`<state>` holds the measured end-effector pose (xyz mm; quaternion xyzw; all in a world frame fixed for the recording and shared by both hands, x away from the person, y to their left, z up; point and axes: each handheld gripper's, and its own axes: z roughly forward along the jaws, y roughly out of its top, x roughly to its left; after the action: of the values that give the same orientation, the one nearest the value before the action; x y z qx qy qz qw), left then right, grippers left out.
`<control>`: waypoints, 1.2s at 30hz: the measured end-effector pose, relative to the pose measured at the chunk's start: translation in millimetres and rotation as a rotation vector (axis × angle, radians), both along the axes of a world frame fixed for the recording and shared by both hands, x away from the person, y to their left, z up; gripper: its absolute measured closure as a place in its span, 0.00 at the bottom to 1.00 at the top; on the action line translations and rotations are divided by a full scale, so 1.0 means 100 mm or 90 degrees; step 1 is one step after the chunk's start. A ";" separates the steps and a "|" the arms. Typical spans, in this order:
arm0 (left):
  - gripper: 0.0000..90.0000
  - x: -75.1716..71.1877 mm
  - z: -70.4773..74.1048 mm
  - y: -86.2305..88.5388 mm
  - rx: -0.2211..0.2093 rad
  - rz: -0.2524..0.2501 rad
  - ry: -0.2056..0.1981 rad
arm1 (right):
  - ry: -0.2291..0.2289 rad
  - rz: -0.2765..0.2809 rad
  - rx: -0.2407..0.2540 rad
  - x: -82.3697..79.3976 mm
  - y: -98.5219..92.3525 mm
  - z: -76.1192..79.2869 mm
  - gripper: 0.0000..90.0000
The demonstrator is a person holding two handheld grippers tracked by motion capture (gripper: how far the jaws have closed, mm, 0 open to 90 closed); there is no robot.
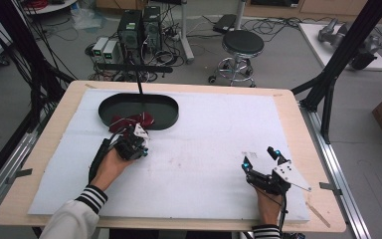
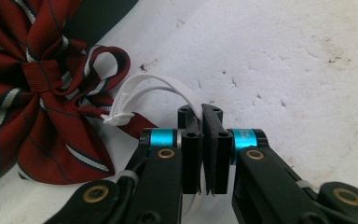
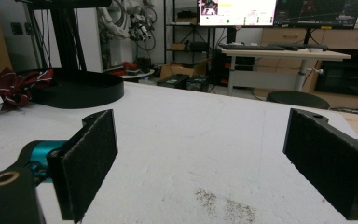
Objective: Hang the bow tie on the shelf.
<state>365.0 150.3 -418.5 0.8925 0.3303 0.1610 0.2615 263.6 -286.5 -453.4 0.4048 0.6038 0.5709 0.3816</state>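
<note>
Left gripper point(image 2: 204, 154): jaws pressed together on the white elastic loop point(image 2: 154, 91) of the red striped bow point(image 2: 42, 93). In the left gripper view the loop arcs out of the pinch toward 10 o'clock, and its knotted end joins the bow, which spreads at about 9 to 10 o'clock of the jaws. A short length of white elastic also shows below the pads, so the strap runs through the grip. The bow itself is not between the pads; only the strap is held.

High view: bow point(image 1: 132, 121) lies across the near rim of the black oval tray point(image 1: 166, 107), partly on the white foam sheet point(image 1: 204, 149) that covers the table. The left gripper point(image 1: 138, 133) sits just at 6 o'clock of the bow, close against it, with the hand point(image 1: 110, 167) behind it.

Right gripper point(image 1: 262, 158): jaws spread wide with nothing between them, resting low over the foam sheet at roughly 4 o'clock of the tray and well apart from the bow. In its own view both black pads point(image 3: 91, 161) frame bare foam, with the bow point(image 3: 16, 86) and tray point(image 3: 81, 88) far off at 10 o'clock.
</note>
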 end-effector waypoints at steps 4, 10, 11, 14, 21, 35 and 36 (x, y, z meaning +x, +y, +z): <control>0.96 0.00 0.00 0.00 -0.003 -0.006 0.002 | 0.000 0.000 -0.001 0.00 0.00 0.00 0.10; 0.96 -0.01 0.04 0.03 -0.017 -0.008 -0.014 | 0.000 0.000 -0.001 0.00 0.00 0.00 0.10; 0.96 -0.01 0.05 0.04 -0.024 -0.007 -0.021 | -0.001 0.000 -0.001 0.00 0.00 0.00 0.10; 0.96 -0.01 0.10 0.08 -0.046 -0.011 -0.031 | 0.000 0.000 -0.001 0.00 0.00 0.00 0.10; 0.96 0.01 0.33 0.21 -0.098 -0.030 -0.053 | -0.001 -0.001 -0.004 0.00 0.00 0.00 0.10; 0.96 0.14 0.85 0.36 -0.139 -0.018 -0.135 | 0.000 0.000 -0.003 0.00 0.00 0.00 0.10; 0.96 0.15 0.87 0.37 -0.139 -0.018 -0.139 | 0.000 0.000 -0.003 0.00 0.00 0.00 0.10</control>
<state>380.1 186.8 -331.7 0.8406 0.3029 0.2162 0.3936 263.4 -286.4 -453.6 0.4040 0.6050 0.5696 0.3825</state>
